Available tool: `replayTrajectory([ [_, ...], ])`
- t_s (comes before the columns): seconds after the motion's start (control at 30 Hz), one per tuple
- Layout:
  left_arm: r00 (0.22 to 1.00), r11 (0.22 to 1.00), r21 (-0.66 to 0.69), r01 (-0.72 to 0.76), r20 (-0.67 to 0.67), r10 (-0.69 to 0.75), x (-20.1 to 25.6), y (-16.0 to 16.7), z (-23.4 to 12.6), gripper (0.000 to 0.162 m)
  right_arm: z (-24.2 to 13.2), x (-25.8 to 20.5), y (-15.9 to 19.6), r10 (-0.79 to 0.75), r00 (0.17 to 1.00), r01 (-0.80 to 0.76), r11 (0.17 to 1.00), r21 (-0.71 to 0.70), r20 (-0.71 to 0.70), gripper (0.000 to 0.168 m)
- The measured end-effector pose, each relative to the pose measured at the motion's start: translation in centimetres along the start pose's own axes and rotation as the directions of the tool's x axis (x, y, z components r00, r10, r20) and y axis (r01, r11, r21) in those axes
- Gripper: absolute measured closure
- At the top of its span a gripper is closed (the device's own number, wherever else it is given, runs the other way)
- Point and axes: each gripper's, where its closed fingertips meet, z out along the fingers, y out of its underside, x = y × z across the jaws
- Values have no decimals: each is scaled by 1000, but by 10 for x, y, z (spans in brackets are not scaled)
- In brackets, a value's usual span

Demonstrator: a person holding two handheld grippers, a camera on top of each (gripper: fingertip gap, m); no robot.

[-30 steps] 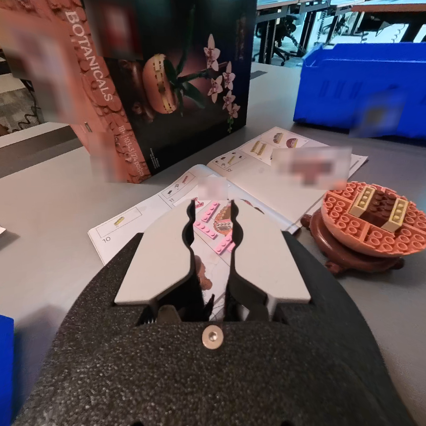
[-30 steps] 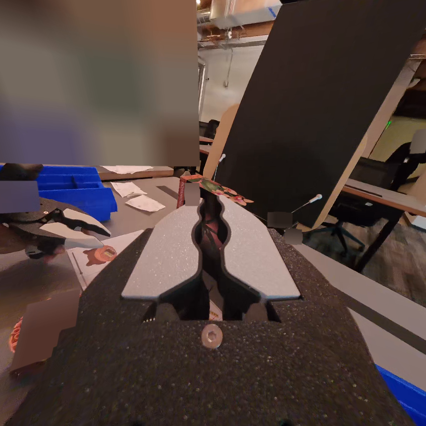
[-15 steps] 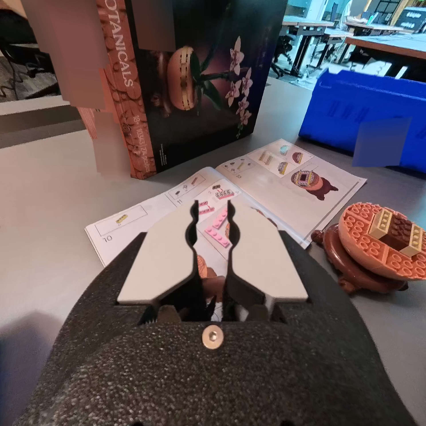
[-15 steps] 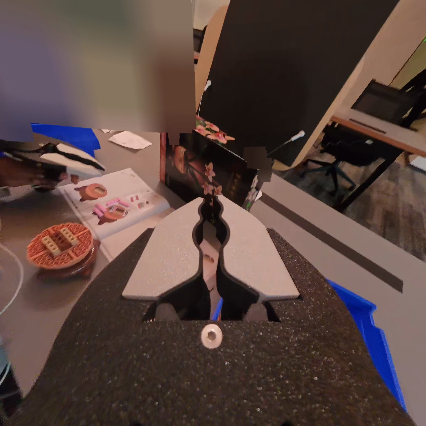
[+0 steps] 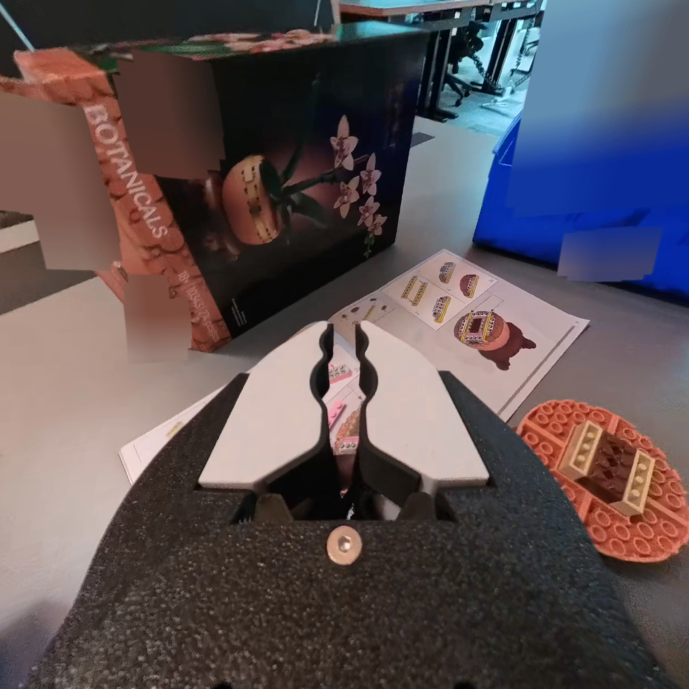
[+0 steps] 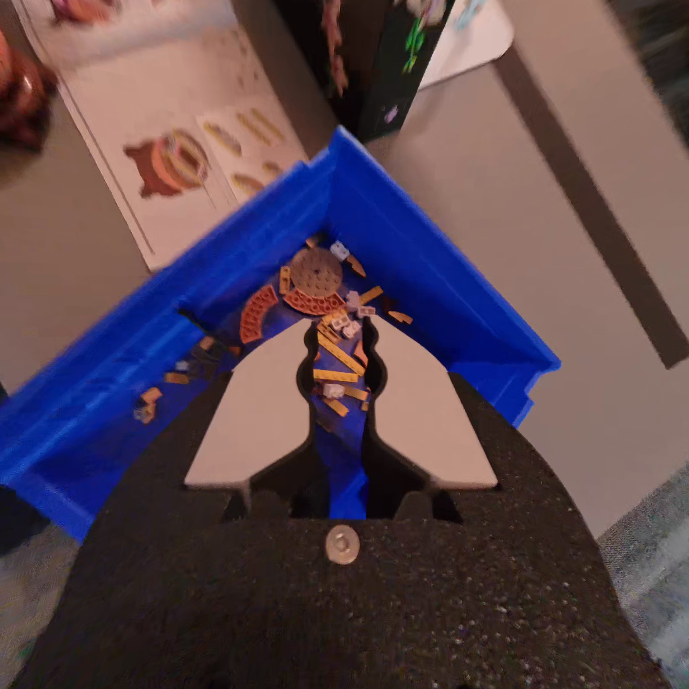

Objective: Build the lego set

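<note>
I have the right gripper (image 6: 339, 328) hanging over the blue parts bin (image 6: 428, 268), looking almost straight down into its far corner; its fingers stand a little apart with nothing between them, and the loose pieces (image 6: 337, 358) show through the gap. The bin sits at the near edge of the table, with the open instruction booklet (image 6: 156, 123) just beyond its left wall and the set's box (image 6: 373, 63) standing behind that. In the corner lie a grey round plate (image 6: 316, 275), two orange curved plates (image 6: 257, 313) beside it, and a scatter of thin yellow strips and tiny grey bricks, some overlapping. I judge all of these light, hard and slick: a small brick could squirt out of the pads if pinched off-centre, and the flat strips lie flush on the bin floor, so I would take one across its narrow width, at an end that rides up on a neighbour. The view is blurred, so I cannot tell exactly which pieces touch. My left gripper (image 5: 342, 330) hovers low over the booklet (image 5: 484, 335), its fingers parted by a narrow slit, holding nothing. The partly built pot (image 5: 604, 481), a round orange studded plate carrying a brown core and two tan bricks, sits to its right on the table, just off the booklet's corner. It is rigid, but I would steady it by its rim when pressing a piece on.
</note>
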Motion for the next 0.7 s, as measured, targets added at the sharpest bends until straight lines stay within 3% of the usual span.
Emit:
replayTrajectory([
  [0.13,999,999,-10,-43,20,43,9,-4,3,151,49,19,28,55,990,-27,977,-214,127,124],
  [0.3,998,999,-13,-40,51,41,-3,3,1,151,83,12,51,190,978,-139,905,-402,90,127],
  [0.63,995,998,-29,-57,82,60,-35,24,-9,151,103,2,68,428,904,-355,766,-535,13,130],
  [0.7,994,998,-24,-61,93,63,-39,26,-13,151,101,5,68,433,901,-365,763,-534,4,140],
])
